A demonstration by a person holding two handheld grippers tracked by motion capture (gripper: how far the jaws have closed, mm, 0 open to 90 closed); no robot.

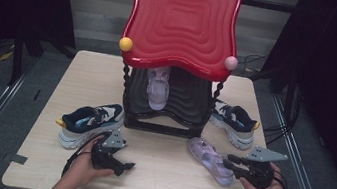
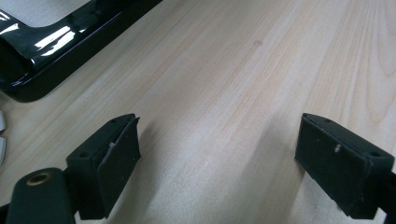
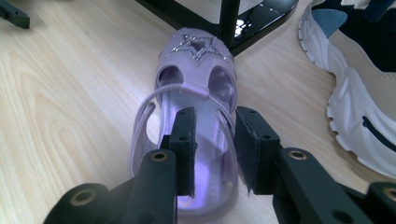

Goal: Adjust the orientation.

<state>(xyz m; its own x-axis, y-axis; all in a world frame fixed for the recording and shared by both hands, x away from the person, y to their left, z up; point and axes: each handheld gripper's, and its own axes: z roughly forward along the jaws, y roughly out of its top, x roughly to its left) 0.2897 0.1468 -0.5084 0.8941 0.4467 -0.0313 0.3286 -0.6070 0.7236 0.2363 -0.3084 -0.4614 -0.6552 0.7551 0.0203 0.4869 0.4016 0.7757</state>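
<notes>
Table (image 1: 164,175): pale wood grain, set in a dark room with a grey floor around it.
Rack (image 1: 165,119): black glossy two-level stand at the table's middle, topped by a red wavy tray (image 1: 182,21) with a yellow ball (image 1: 125,44) and a pink ball (image 1: 231,63) at its front corners.
On the rack: one lilac sandal (image 1: 158,87) on the lower shelf, toe down.
Left sneaker (image 1: 89,122): navy and white, on the table left of the rack, just beside the left tongs.
Right sneaker (image 1: 233,122): same colours, right of the rack, near the second sandal.
Second lilac sandal (image 3: 194,121): flat on the table before the rack's right foot, silver star on the toe.
Left tongs (image 1: 122,167): wide apart, empty, low over bare table.
Right tongs (image 3: 212,140): partly apart, set about the sandal's heel strap; gripping or just touching, could not tell.
Writing: none readable.
</notes>
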